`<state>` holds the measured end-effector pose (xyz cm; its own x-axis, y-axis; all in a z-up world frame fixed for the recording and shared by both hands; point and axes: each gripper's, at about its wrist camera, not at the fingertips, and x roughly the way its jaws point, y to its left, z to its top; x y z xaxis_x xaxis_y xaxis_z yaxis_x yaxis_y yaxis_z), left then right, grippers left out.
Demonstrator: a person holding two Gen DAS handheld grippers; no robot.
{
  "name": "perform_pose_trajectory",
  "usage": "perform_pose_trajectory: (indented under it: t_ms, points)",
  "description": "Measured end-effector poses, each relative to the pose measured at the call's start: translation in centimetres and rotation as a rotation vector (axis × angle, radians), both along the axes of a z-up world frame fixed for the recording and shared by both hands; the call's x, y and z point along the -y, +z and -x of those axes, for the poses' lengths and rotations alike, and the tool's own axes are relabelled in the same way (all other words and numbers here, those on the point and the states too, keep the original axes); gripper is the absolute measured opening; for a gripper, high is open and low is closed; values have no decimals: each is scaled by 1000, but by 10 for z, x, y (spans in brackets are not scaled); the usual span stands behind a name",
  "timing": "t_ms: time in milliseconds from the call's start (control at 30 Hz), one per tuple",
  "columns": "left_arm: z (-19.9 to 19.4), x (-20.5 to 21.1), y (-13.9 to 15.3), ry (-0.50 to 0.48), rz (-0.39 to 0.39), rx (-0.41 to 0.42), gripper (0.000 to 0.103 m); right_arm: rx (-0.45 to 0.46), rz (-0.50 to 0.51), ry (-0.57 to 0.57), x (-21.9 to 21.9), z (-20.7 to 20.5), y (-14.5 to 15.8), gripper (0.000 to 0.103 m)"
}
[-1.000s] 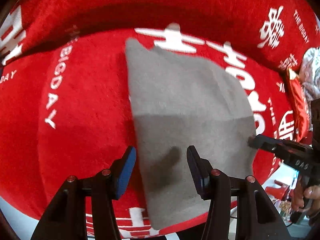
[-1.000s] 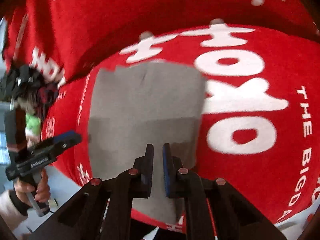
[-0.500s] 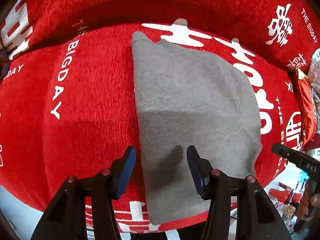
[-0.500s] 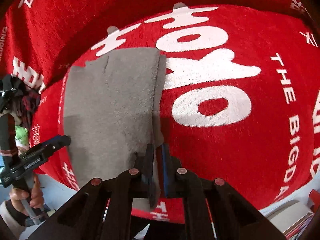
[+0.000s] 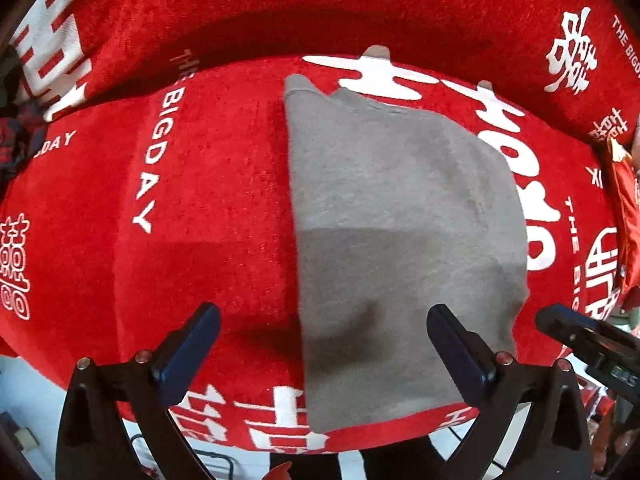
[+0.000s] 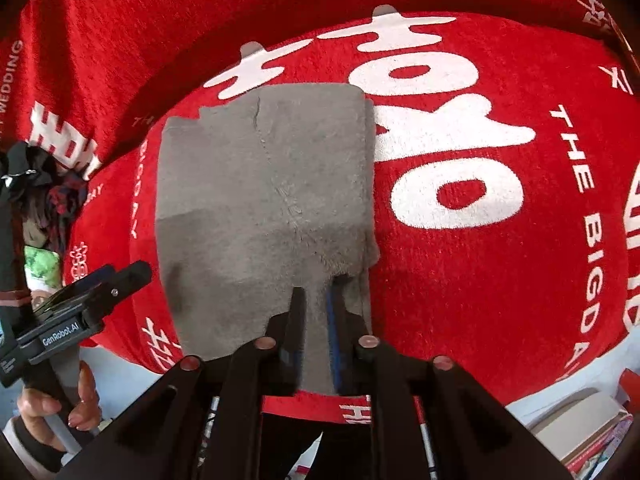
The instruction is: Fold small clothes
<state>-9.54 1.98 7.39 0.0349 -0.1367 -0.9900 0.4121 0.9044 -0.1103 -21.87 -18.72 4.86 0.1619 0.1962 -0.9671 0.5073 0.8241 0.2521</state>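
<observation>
Now: right tongs pinch grey cloth, left tongs spread

Folded grey fleece garment (image 5: 404, 240) lies flat on red plush cover with white lettering (image 5: 208, 184), centre of both views. Right gripper (image 6: 317, 300), lower centre of its view, nearly closed on garment's near right edge, cloth between the fingers. Left gripper (image 5: 322, 330) wide apart, holding nothing, above the garment's near left edge.

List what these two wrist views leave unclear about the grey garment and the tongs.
- Garment type: folded, no telling feature in either view.
- Near hem: right view, hidden behind right tongs.
- Left tongs: open above garment; contact unclear.
- Pile at left edge: cut off.
</observation>
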Motion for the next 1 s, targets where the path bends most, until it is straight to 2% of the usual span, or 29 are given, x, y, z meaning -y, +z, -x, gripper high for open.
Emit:
perform_pose_trajectory:
  t_ms: [33,200,467,1000]
  points:
    - [1,-1,1,-1,-9,9,103,-2,8,-2,0,-1,1,67]
    - [4,-4,6,-8,-73,86,103,-41,89,23,-4,-8,3,83]
    - [2,-16,3,32,-37,36,103,-49,137,29,-12,-14,3,87]
    - [4,-19,2,22,-78,55,103,-58,137,28,-19,-15,2,87]
